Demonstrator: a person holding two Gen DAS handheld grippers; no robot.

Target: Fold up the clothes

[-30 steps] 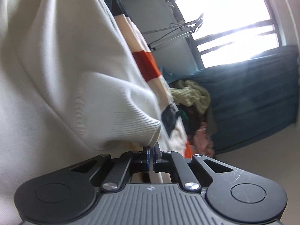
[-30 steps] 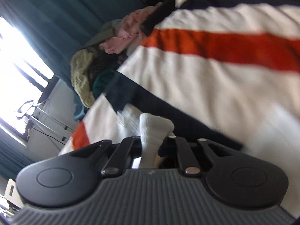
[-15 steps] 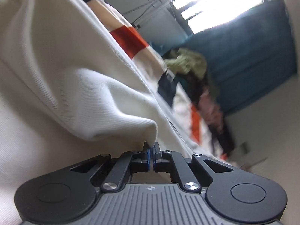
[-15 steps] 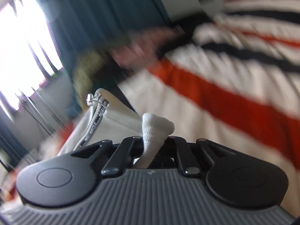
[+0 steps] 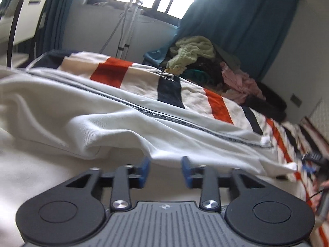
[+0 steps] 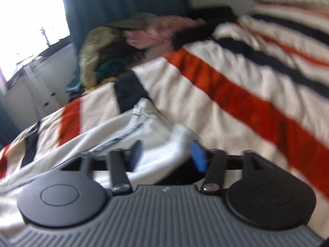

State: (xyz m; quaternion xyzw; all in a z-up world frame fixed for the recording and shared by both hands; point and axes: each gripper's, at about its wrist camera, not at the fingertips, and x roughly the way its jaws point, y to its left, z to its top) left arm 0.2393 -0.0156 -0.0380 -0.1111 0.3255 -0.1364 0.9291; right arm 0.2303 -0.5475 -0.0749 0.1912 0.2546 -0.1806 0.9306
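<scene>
Left wrist view showed the left gripper (image 5: 165, 169) w/ fingers wide apart; half a sec ago they pinched the white jacket (image 5: 86, 111). Right gripper (image 6: 167, 154) let go too, fingers wide around the cuff. Jacket lay flat on the striped bed (image 6: 236, 94), so prob. one fold was laid down.
</scene>
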